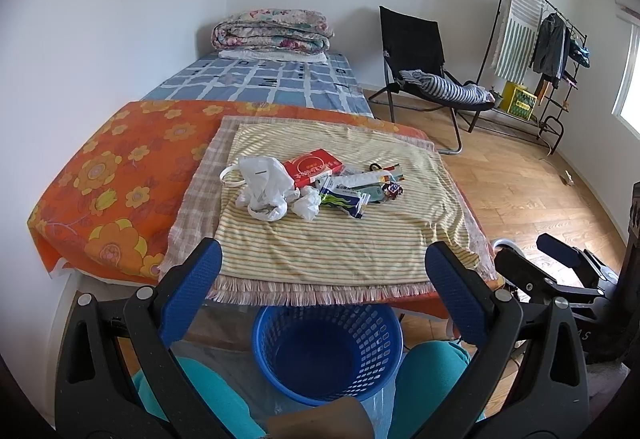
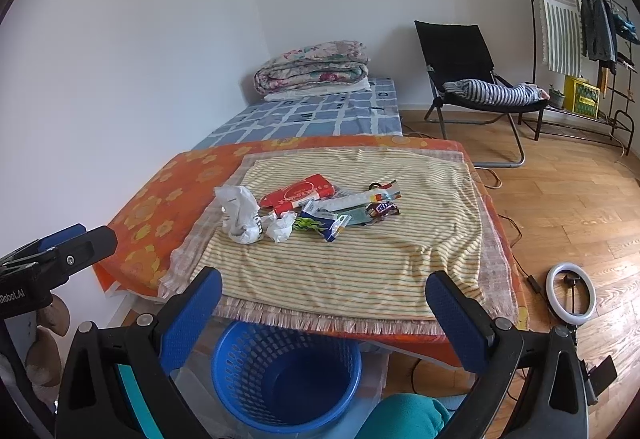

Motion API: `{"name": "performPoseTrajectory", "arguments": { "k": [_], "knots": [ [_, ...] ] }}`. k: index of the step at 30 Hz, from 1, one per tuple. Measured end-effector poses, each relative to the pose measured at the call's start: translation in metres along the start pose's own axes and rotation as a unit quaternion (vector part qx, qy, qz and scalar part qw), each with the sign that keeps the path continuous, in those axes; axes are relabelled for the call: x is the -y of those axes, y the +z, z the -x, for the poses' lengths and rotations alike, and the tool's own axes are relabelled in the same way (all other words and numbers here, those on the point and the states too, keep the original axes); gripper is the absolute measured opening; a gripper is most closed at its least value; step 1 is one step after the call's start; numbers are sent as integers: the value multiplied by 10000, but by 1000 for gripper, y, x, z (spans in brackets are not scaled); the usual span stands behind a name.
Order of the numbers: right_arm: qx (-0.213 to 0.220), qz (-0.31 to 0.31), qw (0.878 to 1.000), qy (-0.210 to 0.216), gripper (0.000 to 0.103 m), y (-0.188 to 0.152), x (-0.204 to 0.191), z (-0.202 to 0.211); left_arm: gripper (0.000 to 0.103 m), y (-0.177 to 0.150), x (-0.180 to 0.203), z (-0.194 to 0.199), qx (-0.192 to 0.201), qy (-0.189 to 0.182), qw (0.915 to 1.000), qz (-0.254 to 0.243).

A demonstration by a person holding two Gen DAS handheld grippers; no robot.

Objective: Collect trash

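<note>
A pile of trash lies mid-table on a striped yellow cloth (image 1: 344, 239): a crumpled white plastic bag (image 1: 262, 185) (image 2: 238, 213), a red box (image 1: 312, 167) (image 2: 298, 193), a crumpled tissue (image 1: 306, 205) (image 2: 280, 225), a blue-green snack wrapper (image 1: 348, 201) (image 2: 320, 225) and a brown candy wrapper (image 1: 394, 190) (image 2: 382, 208). An empty blue mesh basket (image 1: 326, 353) (image 2: 286, 375) stands on the floor below the table's near edge. My left gripper (image 1: 324, 265) and right gripper (image 2: 324, 293) both hover open, short of the trash, with nothing between their fingers.
The table wears an orange floral cover (image 1: 120, 175). Behind it a bed (image 1: 264, 81) holds a folded quilt (image 1: 272, 31). A black chair (image 1: 424, 67) and a clothes rack (image 1: 536, 51) stand at right. A ring light (image 2: 570, 293) lies on the wooden floor. Teal-clad knees (image 1: 424, 379) flank the basket.
</note>
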State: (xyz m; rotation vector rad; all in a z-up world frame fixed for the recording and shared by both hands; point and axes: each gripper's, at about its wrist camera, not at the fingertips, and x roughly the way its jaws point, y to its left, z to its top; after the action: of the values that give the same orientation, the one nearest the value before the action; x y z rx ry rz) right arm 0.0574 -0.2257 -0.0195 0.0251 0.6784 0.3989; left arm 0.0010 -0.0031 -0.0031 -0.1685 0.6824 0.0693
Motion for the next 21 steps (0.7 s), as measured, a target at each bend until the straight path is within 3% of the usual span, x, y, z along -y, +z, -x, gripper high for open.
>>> {"name": "performPoseTrajectory", "arguments": {
  "k": [21],
  "knots": [
    [-3,11,10000,41,103,4,-4,2,103,0,-1,2,32,-15,10000,22]
  ]
}}
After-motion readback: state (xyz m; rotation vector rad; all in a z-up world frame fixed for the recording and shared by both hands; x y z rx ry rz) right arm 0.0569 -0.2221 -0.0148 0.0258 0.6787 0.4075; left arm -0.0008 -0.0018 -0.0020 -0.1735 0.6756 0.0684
